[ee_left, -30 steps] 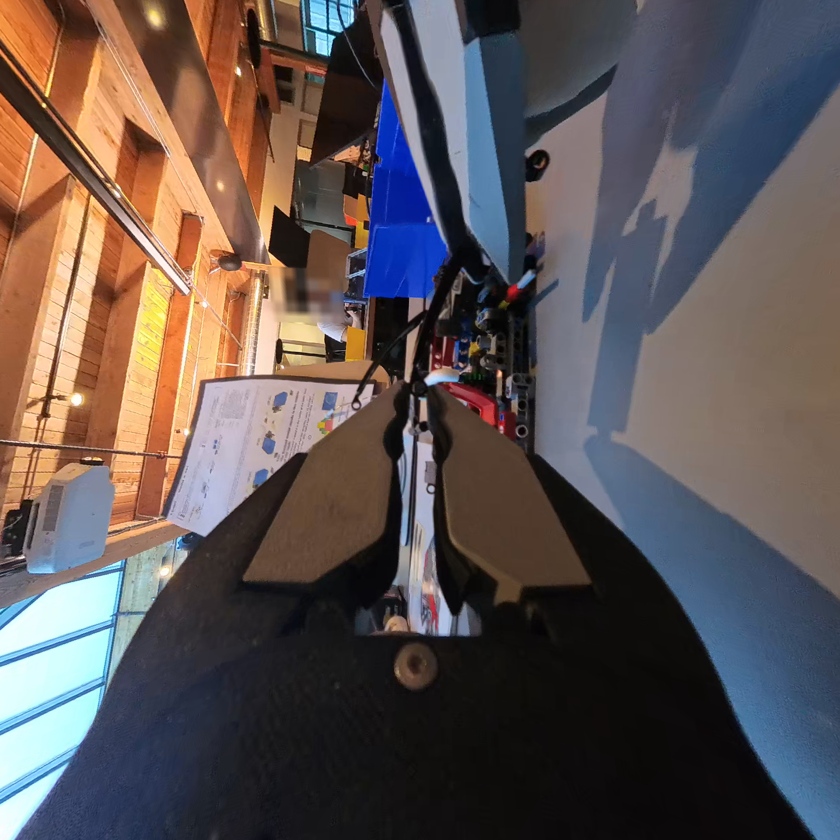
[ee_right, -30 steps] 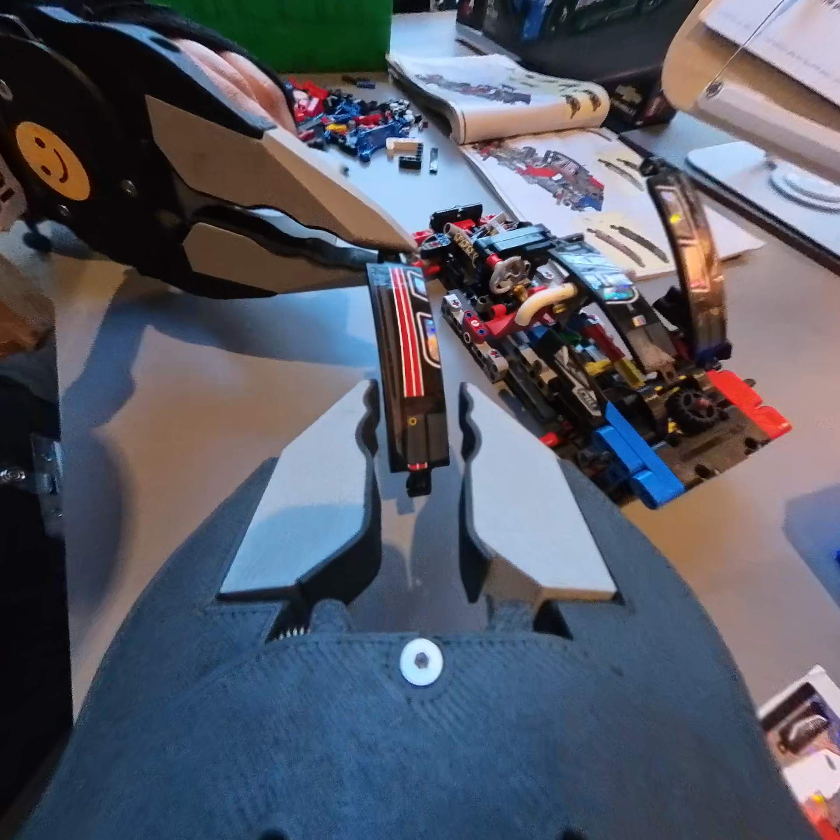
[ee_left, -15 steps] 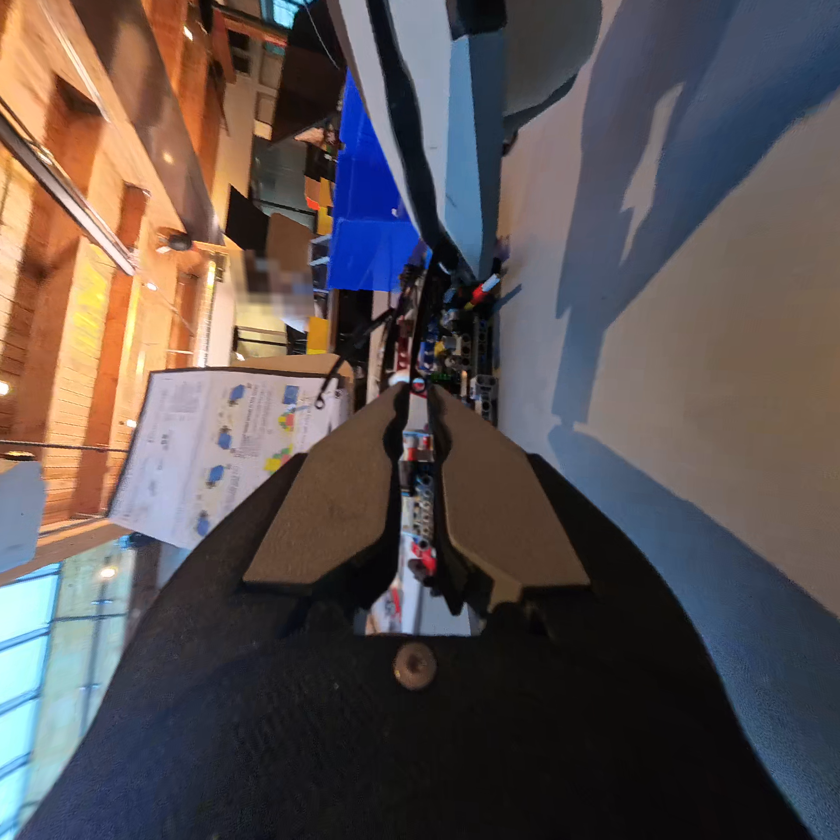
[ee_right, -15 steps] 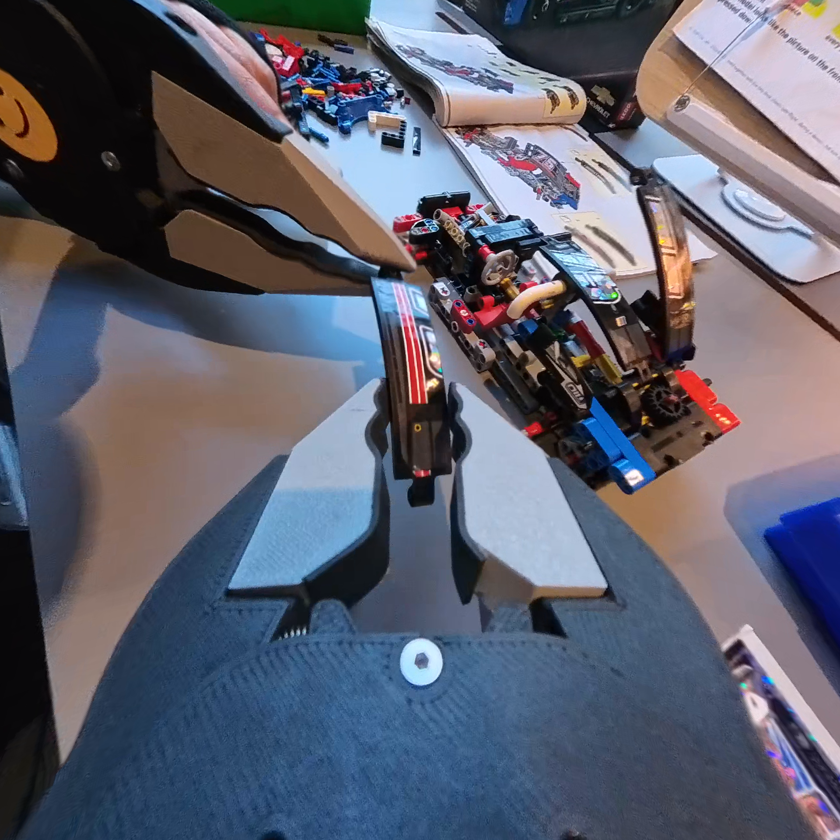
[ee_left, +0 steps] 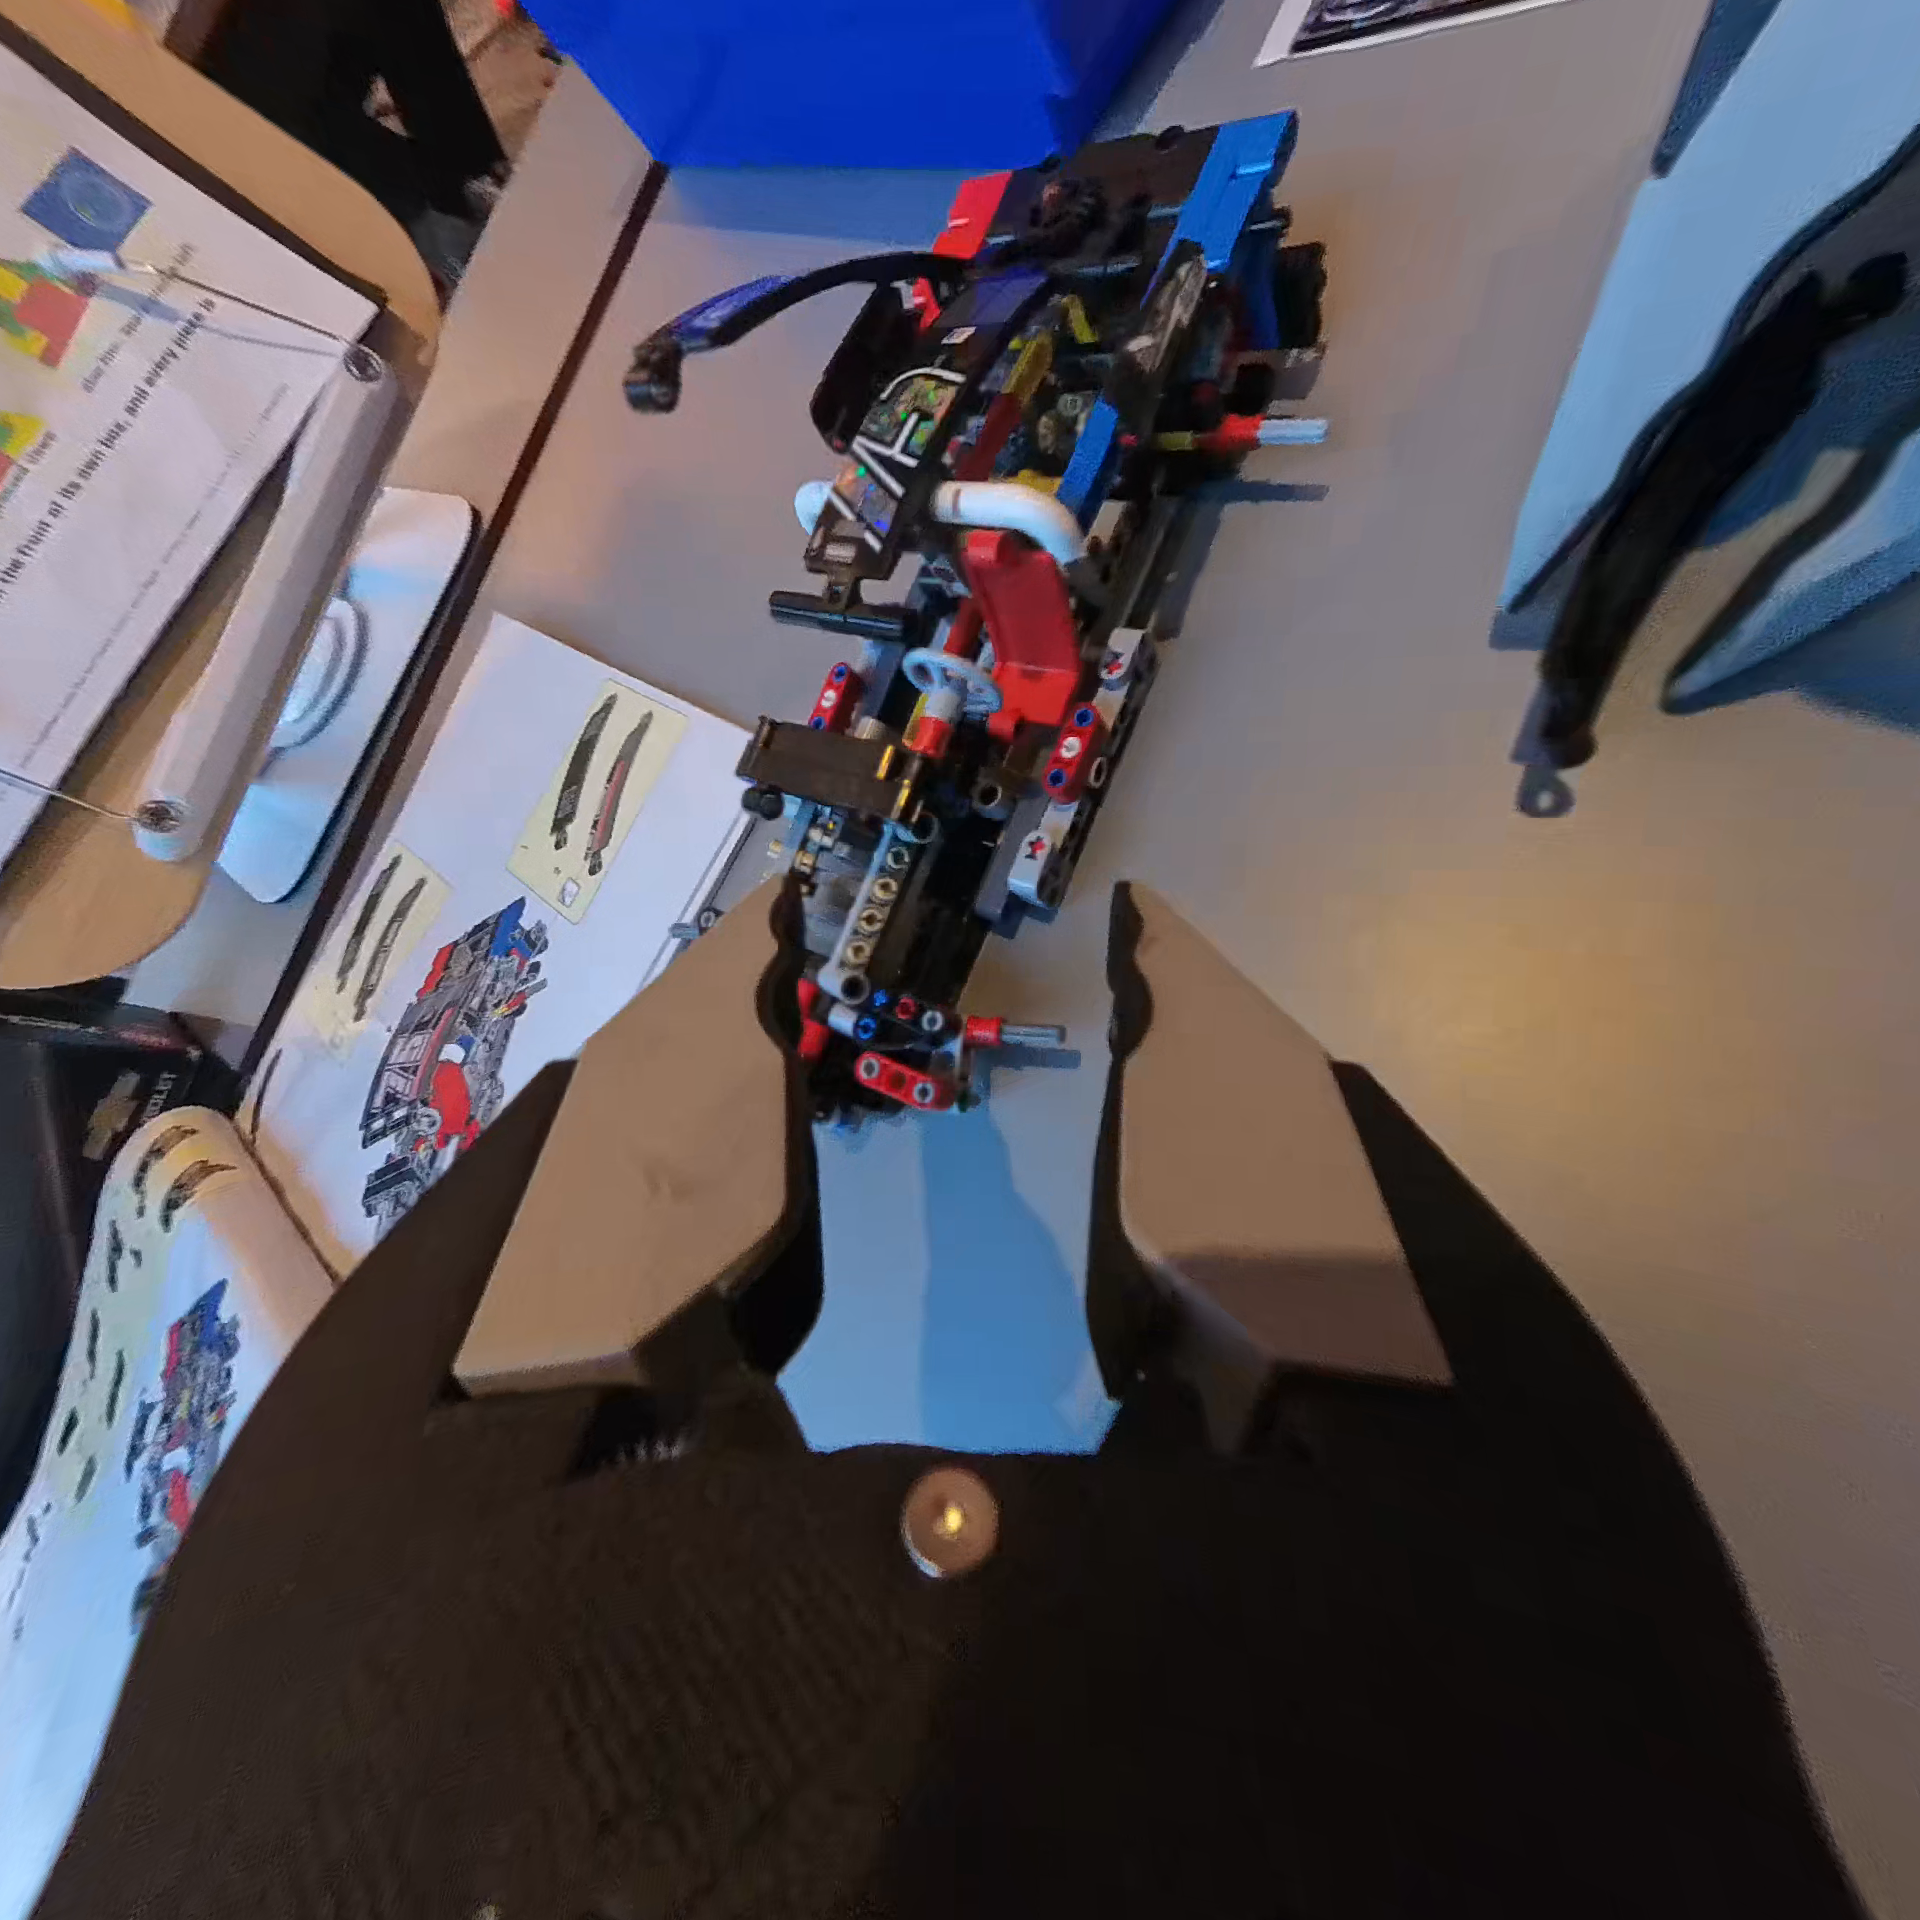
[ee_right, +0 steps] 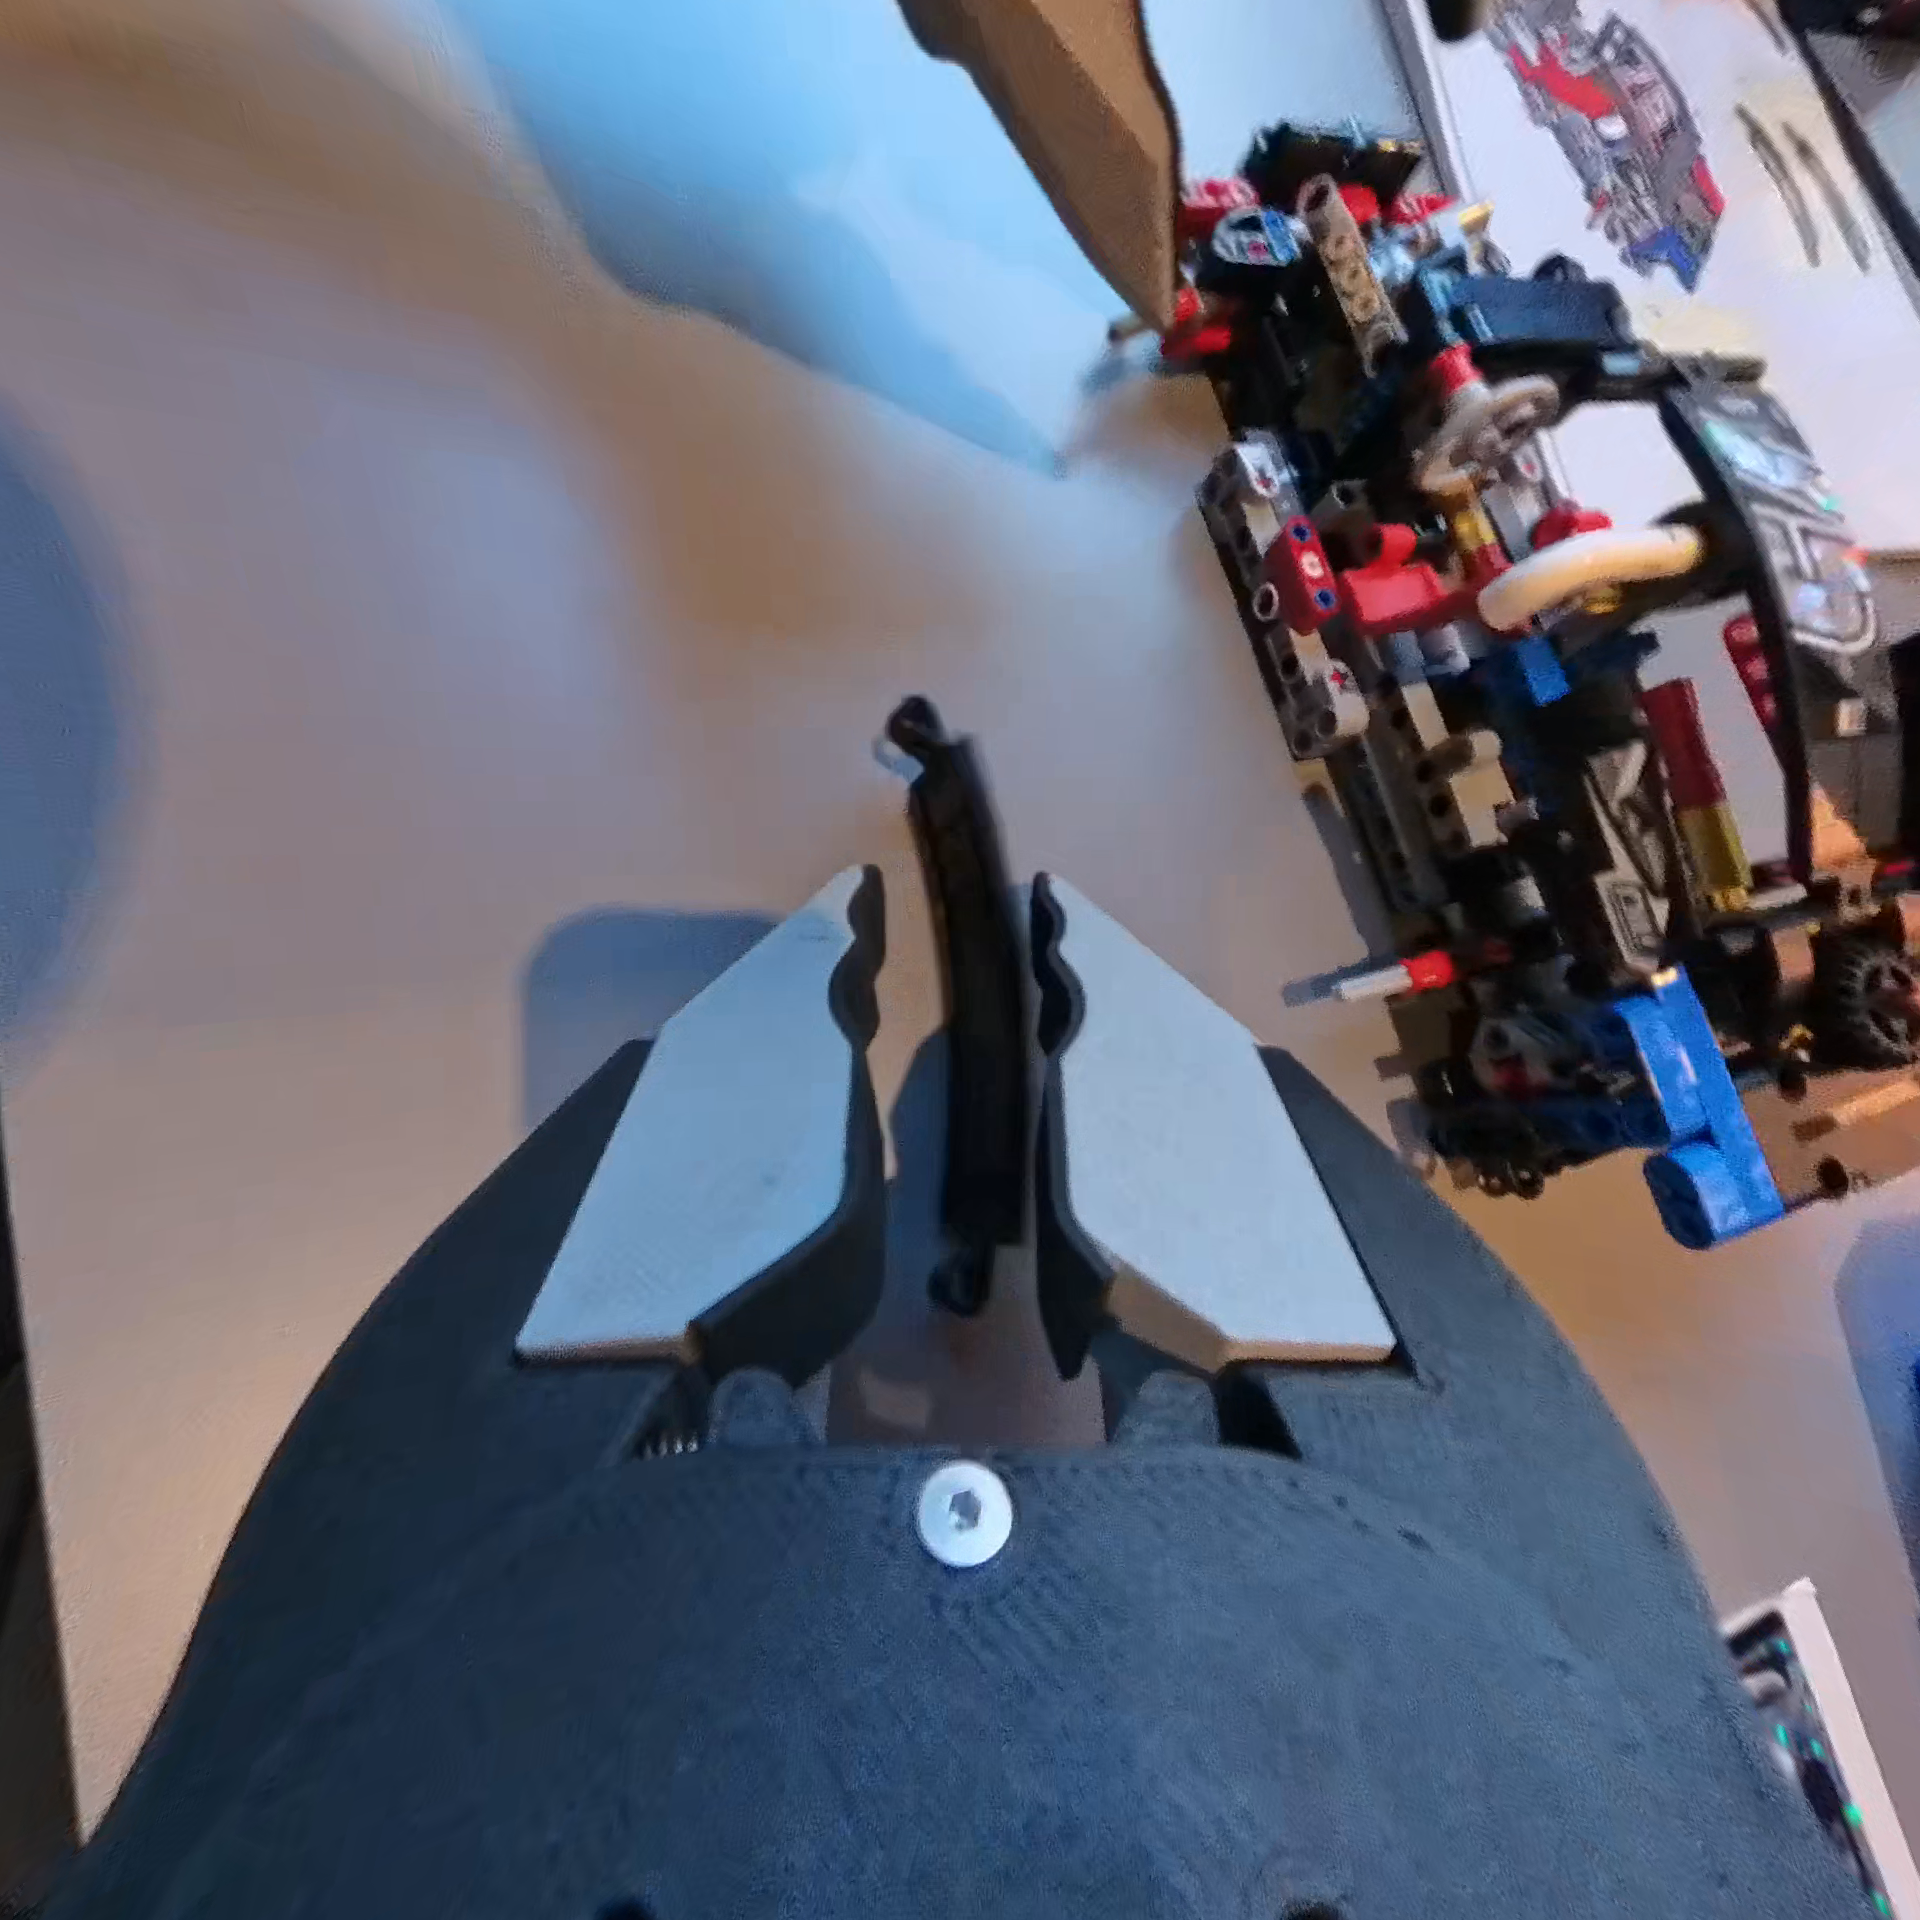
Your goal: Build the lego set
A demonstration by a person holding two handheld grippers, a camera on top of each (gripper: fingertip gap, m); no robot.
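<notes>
Left wrist view shows our left gripper (ee_left: 945,914) spread wide and holding nothing, its tips at either side of the near end of the lego car (ee_left: 997,582), which lies on the grey table (ee_left: 1455,935) beside the open instruction booklet (ee_left: 499,935). Our right gripper (ee_right: 956,904) clamps a curved black strip (ee_right: 971,997), held just left of the car.

A pale grey tabletop (ee_left: 1558,987) is lit by warm orange light and crossed by bluish shadows. At its far edge a blue box (ee_left: 831,73) is seen, and to the left a rounded wooden board (ee_left: 104,914)
</notes>
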